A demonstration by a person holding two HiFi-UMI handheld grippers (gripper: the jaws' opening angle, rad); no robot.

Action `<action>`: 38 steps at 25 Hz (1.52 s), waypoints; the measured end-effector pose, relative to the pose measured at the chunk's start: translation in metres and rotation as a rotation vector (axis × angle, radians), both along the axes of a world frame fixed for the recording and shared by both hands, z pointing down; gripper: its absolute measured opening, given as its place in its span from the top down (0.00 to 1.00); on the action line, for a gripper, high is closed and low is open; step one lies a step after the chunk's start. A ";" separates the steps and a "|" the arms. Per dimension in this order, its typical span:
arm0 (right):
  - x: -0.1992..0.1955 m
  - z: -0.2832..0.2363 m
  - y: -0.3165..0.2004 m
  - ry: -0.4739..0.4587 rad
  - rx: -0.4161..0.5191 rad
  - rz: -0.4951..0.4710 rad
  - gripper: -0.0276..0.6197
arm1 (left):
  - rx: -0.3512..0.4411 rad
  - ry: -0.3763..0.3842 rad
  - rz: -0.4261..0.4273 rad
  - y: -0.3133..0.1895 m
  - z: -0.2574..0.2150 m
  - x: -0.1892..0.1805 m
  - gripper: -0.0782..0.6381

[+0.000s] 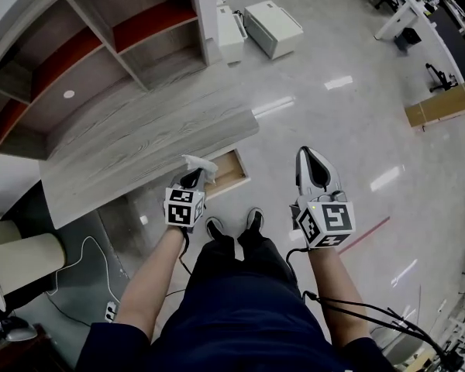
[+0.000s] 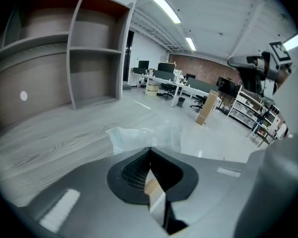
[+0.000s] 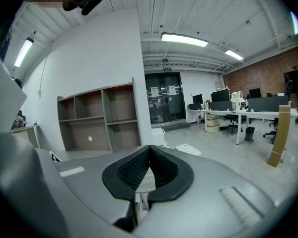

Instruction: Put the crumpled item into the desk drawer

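Note:
The crumpled item (image 1: 199, 163) is a pale, see-through wad of plastic, and my left gripper (image 1: 194, 174) is shut on it. It hangs next to the front edge of the grey wooden desk (image 1: 139, 138), over the left end of the open desk drawer (image 1: 231, 173). In the left gripper view the wad (image 2: 144, 134) bulges past the closed jaw tips of the left gripper (image 2: 150, 148). My right gripper (image 1: 308, 155) hangs over the floor to the right of the drawer, shut and empty. The right gripper view shows the same gripper (image 3: 149, 148) with its jaws together.
An open shelf unit (image 1: 101, 45) stands on the back of the desk. Two white cabinets (image 1: 271, 28) and a cardboard box (image 1: 442, 103) sit on the shiny floor beyond. The person's shoes (image 1: 232, 225) are just below the drawer. Cables (image 1: 85, 277) trail at lower left.

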State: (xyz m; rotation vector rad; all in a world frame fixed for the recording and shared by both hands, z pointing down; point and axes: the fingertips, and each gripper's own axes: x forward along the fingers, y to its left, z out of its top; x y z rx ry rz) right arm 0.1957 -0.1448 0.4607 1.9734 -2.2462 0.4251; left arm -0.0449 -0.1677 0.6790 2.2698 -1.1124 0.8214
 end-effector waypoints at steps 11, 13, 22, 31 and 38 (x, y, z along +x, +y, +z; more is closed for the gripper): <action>0.030 0.010 0.017 0.024 -0.039 0.091 0.95 | -0.154 -0.058 0.060 0.022 0.067 0.020 0.88; 0.033 0.014 0.022 0.026 -0.049 0.102 0.95 | -0.195 -0.044 0.040 0.025 0.077 0.022 0.88; 0.049 0.031 0.040 0.042 -0.106 0.150 0.95 | -0.416 0.109 -0.191 0.020 0.123 0.027 0.88; 0.051 0.055 0.048 0.039 -0.171 0.156 0.95 | -0.490 0.083 -0.234 0.017 0.158 0.030 0.88; 0.044 0.076 0.045 0.022 -0.205 0.137 0.95 | -0.583 0.077 -0.278 0.013 0.183 0.035 0.88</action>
